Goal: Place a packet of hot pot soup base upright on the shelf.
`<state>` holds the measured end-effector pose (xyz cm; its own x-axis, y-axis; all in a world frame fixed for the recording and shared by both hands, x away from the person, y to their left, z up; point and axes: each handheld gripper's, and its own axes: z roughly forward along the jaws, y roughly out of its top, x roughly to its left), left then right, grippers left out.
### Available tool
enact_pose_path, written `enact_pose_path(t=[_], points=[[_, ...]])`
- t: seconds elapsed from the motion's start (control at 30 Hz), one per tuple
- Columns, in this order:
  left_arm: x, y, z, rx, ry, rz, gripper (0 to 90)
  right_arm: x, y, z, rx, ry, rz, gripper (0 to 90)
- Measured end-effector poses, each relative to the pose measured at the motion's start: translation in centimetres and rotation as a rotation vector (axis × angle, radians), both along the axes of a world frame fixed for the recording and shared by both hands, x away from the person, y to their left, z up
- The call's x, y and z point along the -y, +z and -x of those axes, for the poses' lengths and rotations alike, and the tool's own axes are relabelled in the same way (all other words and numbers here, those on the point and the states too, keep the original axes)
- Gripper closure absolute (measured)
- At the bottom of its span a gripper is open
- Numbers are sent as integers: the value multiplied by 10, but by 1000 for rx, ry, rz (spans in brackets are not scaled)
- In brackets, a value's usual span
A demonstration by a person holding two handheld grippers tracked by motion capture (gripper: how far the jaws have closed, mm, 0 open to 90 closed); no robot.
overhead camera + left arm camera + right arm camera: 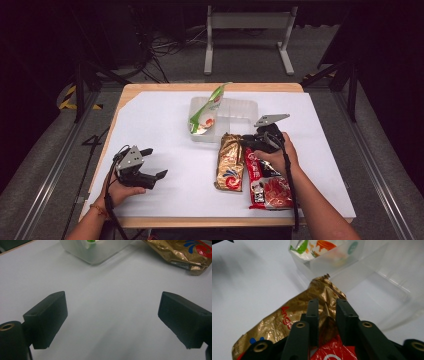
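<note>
Gold packet [287,320] right beneath the right tongs [326,301], crimped end pointing ahead toward the clear bin [372,277]. Ready to grab?

— Not quite. Parted only narrowly, straddling a raised crease of foil, gripping nothing yet as far as can be seen. Sink a touch lower, to catch foil on both pads rather than just the ridge.

Close hard?

— Gently, but all the way. Probably slippery and crinkly, so pinch near the sealed end just ahead of the tips and avoid the puffy middle.

And the red packet [327,352] just behind the tips, seemingly touching the gold one?

— Keep out of the pinch. Lift straight up first, peeling away without dragging it along.

Then where?

— Forward, over the near wall of the bin, down into the free space to the right of the green-and-white pouch [312,247] leaning ahead and to the left. Clear the rim before lowering, and open only once well inside.

Left tongs [112,307]?

— Spread wide, holding nothing, low over bare tabletop [107,277], well apart from the right pair, with bin and gold packet far ahead. Leave parked; bring over only to steady the bin in case of sliding.
</note>
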<state>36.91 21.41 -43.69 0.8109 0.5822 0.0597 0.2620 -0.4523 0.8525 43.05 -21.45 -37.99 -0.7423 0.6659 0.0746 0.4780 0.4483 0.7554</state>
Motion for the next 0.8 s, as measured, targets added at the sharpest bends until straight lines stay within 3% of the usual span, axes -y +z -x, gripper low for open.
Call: enact_pose_path(t=[0.1,0.17,0.23,0.33,0.43,0.5,0.63,0.7,0.8], points=[[2,0,0,0,-1,-2,98,5,-7,-3,-31,-35,17,530],[3,0,0,2,-6,-9,98,7,-13,-7,-53,-52,26,482],[3,0,0,1,-7,-11,98,10,-17,-11,-104,-35,-38,477],[3,-1,0,-3,-7,-15,98,5,-18,-12,-127,-17,-40,414],[2,0,0,1,-7,-11,98,-3,-21,-10,-145,-4,2,399],[2,0,1,1,-5,-8,98,-4,-24,-10,-173,-11,1,397],[3,-1,0,-2,-12,-13,98,-4,-31,-16,-226,-18,-21,325],[4,-1,0,-1,-13,-13,98,-5,-35,-21,-258,-18,-56,325],[3,-1,-1,-4,-12,-15,98,-9,-35,-21,-249,-24,-62,371]])
